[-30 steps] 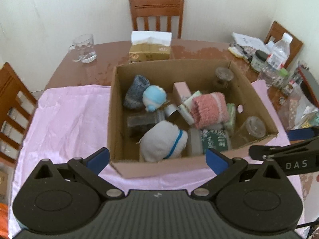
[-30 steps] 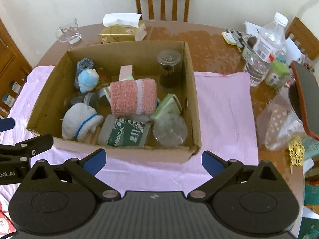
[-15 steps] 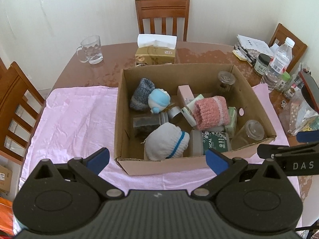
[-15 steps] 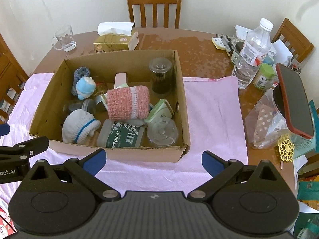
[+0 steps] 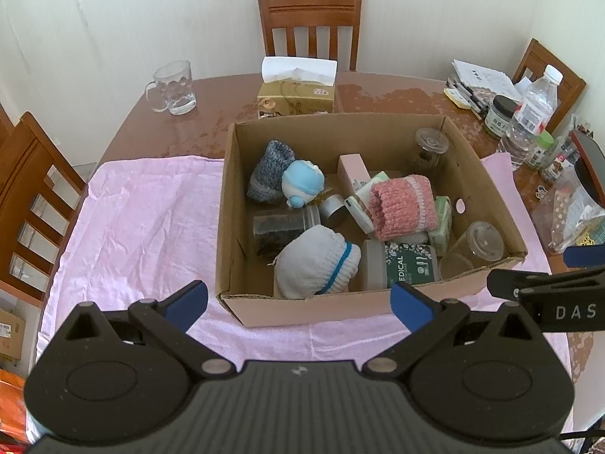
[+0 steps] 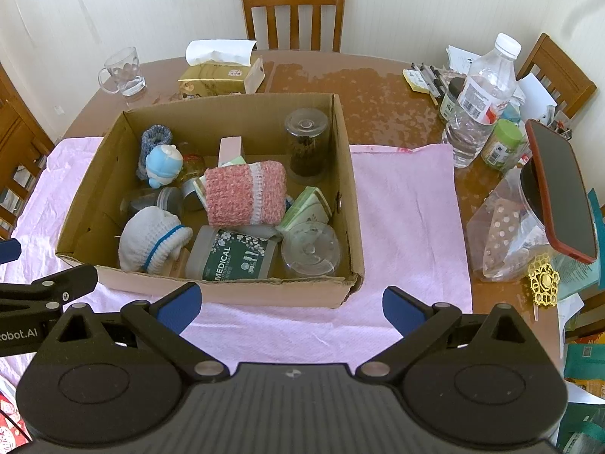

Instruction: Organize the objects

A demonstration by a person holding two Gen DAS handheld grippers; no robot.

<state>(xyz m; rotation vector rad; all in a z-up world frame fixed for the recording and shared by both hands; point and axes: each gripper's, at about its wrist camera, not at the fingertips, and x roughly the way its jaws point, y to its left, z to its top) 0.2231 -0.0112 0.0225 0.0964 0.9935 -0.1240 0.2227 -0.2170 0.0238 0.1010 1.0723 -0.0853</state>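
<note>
A cardboard box [image 5: 242, 306] [image 6: 264, 293] sits on a pink cloth [image 5: 143, 227] [image 6: 404, 208]. Inside lie a pink knit sock roll [image 5: 402, 206] [image 6: 244, 193], a white sock with a blue stripe [image 5: 315, 263] [image 6: 151, 242], a grey-blue sock [image 5: 270, 170], a blue-and-white toy [image 5: 302, 183] [image 6: 162, 162], a green "MEDICAL" tub [image 5: 410, 265] [image 6: 230, 255] and clear jars [image 5: 431, 147] [image 6: 306, 143]. My left gripper [image 5: 298, 300] and right gripper [image 6: 289, 304] hover open and empty before the box's near wall.
On the brown table [image 6: 378, 94] beyond the box stand a tissue box [image 5: 297, 90], a glass mug [image 5: 172, 87], a water bottle [image 6: 480, 98], small jars, pens and papers. A red-cased phone [image 6: 559, 189] and plastic bag are at right. Wooden chairs [image 5: 310, 22] surround the table.
Both grippers have pulled back and risen from the box, so the box appears smaller and more of the table and chairs shows. Both stay open; the box contents have not moved.
</note>
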